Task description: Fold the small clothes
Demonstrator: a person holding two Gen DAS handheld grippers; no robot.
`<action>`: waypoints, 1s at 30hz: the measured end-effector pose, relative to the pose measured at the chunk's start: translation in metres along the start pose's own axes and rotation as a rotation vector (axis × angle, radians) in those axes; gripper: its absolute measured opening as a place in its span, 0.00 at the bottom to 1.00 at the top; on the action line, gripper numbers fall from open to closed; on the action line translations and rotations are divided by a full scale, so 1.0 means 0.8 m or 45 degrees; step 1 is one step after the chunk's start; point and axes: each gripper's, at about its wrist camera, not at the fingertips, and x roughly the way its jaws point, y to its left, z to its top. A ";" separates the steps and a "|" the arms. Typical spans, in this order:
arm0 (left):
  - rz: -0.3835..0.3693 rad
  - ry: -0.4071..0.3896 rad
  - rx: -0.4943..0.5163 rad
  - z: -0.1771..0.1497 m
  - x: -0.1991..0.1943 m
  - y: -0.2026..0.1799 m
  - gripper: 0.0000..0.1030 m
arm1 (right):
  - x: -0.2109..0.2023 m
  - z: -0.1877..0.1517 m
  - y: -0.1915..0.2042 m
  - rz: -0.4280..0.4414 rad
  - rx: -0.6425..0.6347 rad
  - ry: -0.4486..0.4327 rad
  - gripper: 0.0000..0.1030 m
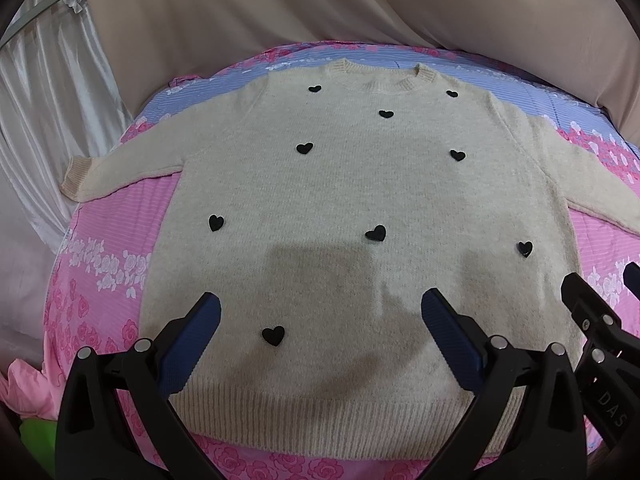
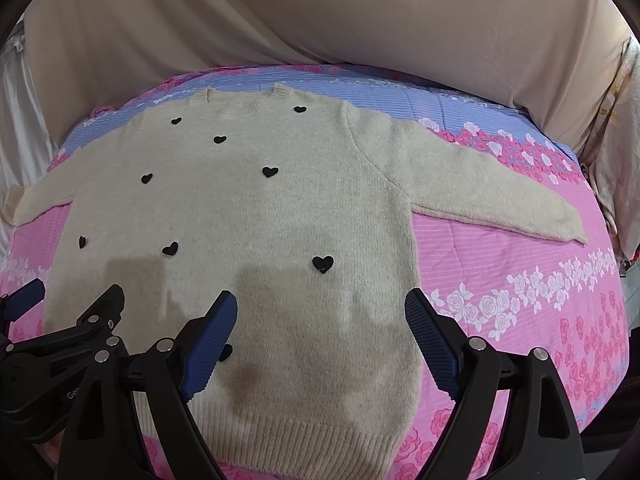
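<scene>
Sweater point(image 1: 340, 200) lies flat and face up on the bed point(image 1: 120, 300), a cream knit dotted with black hearts, neck at the far side, ribbed hem point(image 1: 340, 412) near, both sleeves spread out to left and right. No fold looks started. The left claw point(image 1: 320, 308) hovers above the lower body of the garment with its fingers apart and nothing between them; the right claw point(image 2: 320, 304) does the same nearer the right side seam, also spread wide and empty.

The likeliest trouble is a shallow pinch: the knit is thick and fuzzy, so a claw closing on the top layer alone would lift the front away from the back and bunch it. The floral cover underneath (soft and loose) could also get caught with the hem and come up too.

The right wrist view shows the whole right sleeve point(image 2: 500, 196) out to its cuff; the left wrist view cuts that off but shows the left cuff point(image 1: 76, 178) plainly.
</scene>
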 end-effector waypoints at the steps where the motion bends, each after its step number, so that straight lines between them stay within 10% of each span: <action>1: 0.000 0.001 0.000 0.000 0.001 0.000 0.95 | 0.000 0.000 0.001 0.000 0.000 0.000 0.82; 30: -0.006 0.023 -0.002 0.003 0.010 -0.006 0.95 | 0.019 0.005 -0.015 0.027 0.033 0.056 0.82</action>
